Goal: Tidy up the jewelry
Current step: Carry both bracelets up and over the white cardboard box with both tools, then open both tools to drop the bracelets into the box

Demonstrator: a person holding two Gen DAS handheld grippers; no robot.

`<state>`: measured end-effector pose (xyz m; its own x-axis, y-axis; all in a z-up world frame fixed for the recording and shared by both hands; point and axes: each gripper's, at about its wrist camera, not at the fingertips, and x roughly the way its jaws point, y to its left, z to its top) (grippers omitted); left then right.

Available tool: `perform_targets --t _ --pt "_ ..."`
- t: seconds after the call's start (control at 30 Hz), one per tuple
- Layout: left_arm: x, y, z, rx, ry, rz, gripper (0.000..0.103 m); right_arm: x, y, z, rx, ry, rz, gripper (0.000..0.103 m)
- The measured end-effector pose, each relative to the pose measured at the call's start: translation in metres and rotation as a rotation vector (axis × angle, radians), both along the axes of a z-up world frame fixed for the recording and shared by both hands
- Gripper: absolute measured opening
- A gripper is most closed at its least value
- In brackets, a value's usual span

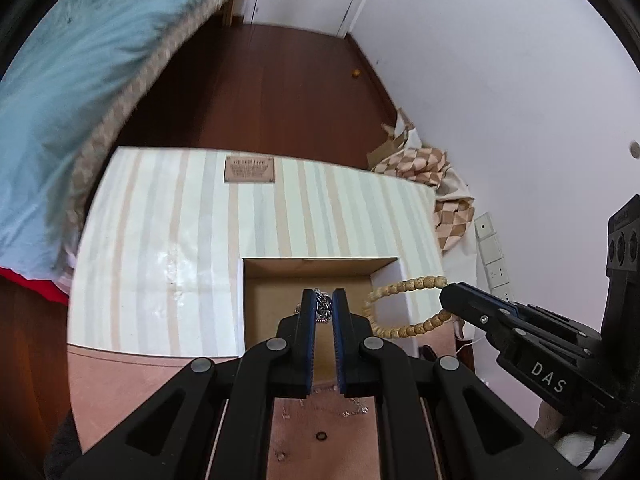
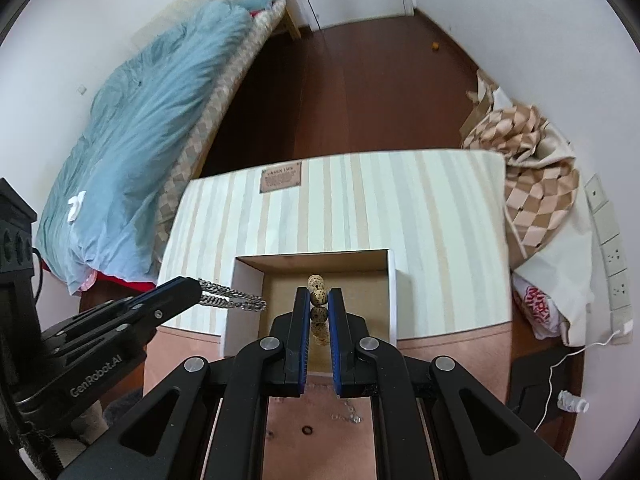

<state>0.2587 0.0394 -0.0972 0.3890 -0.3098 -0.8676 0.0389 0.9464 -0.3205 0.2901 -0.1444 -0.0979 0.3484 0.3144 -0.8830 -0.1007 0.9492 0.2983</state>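
Note:
My left gripper [image 1: 324, 300] is shut on a silver chain bracelet [image 1: 323, 307] and holds it over the open cardboard drawer [image 1: 280, 320] of a striped box. In the right wrist view the chain [image 2: 236, 299] hangs from the left gripper [image 2: 198, 286] beside the drawer [image 2: 280, 292]. My right gripper [image 2: 319, 298] is shut on a beige bead bracelet [image 2: 318, 296] above the same drawer. In the left wrist view the bead bracelet [image 1: 400, 304] loops out from the right gripper [image 1: 444, 292] at the drawer's right wall.
The striped box [image 1: 180, 240] sits on a pinkish table [image 1: 140, 384]. A small dark ring [image 1: 321, 436] and a thin chain [image 1: 352, 408] lie on the table under my fingers. A blue blanket [image 2: 140, 140] lies on the bed at left, checked cloth [image 2: 532, 184] at right.

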Motion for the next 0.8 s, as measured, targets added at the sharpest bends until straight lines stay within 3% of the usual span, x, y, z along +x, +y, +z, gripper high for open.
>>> perform_targets --t 0.23,0.33,0.4,0.47,0.53,0.6,0.67,0.7,0.8 --pt "0.026 0.01 -0.037 -0.019 0.114 0.026 0.006 0.029 0.014 -0.04 -0.005 0.091 0.03 0.009" --pt "0.031 0.016 -0.043 -0.057 0.161 0.067 0.007 0.036 0.016 -0.046 0.025 0.112 0.041 0.009" --pt "0.034 0.016 -0.039 -0.029 0.153 0.077 0.008 0.041 0.015 -0.051 0.055 0.14 0.056 0.009" --pt "0.035 0.016 -0.034 0.014 0.131 0.083 0.024 0.043 0.011 -0.053 0.034 0.157 0.046 0.01" --pt "0.033 0.017 -0.026 0.059 0.095 0.1 0.075 0.044 0.009 -0.058 -0.015 0.176 0.047 0.012" --pt "0.03 0.019 -0.02 0.111 0.055 0.109 0.08 0.041 0.005 -0.058 -0.056 0.174 0.046 0.031" --pt "0.026 0.019 -0.016 0.158 0.032 0.112 0.08 0.036 -0.001 -0.054 -0.068 0.167 0.039 0.063" --pt "0.023 0.02 -0.014 0.187 0.024 0.117 0.081 0.032 -0.003 -0.05 -0.09 0.147 0.034 0.065" --pt "0.011 0.023 -0.013 0.248 -0.002 0.133 0.102 0.02 -0.005 -0.04 -0.181 0.095 0.026 0.066"
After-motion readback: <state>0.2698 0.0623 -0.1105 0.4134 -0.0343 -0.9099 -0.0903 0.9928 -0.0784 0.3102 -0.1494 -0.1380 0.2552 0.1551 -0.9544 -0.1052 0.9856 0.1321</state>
